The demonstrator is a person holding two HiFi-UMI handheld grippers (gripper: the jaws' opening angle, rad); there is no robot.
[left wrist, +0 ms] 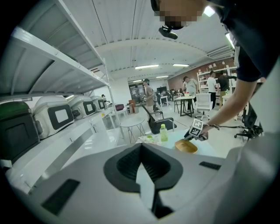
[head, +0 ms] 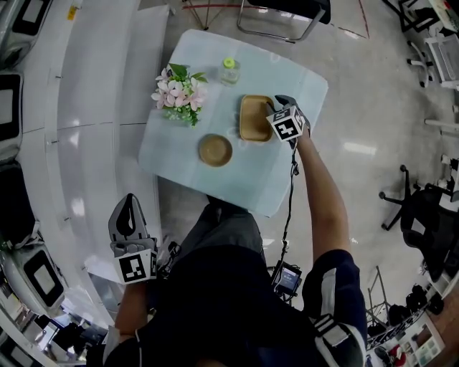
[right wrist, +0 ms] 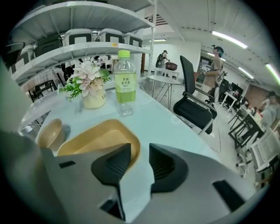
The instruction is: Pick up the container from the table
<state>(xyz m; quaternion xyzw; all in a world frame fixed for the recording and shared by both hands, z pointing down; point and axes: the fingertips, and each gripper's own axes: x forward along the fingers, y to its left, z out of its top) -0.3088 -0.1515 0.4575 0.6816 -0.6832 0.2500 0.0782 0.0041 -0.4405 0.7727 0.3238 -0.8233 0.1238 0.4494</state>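
Note:
The container (head: 254, 118) is a shallow tan rectangular tray on the pale glass table (head: 237, 183). My right gripper (head: 278, 107) reaches down to its right rim. In the right gripper view the gripper (right wrist: 140, 154) straddles that rim: one pad is inside the container (right wrist: 87, 138), the other outside, with a gap showing beside the rim, so it stands open. My left gripper (head: 129, 211) hangs low at the person's left side, well off the table, its tips (left wrist: 141, 146) together with nothing in them. From there the container (left wrist: 186, 146) shows far off.
A round tan bowl (head: 215, 150) lies left of the container. A vase of pink flowers (head: 179, 93) and a green-capped bottle (head: 229, 69) stand at the table's far side. White shelving (head: 72, 107) runs along the left; a chair (head: 287, 14) sits beyond the table.

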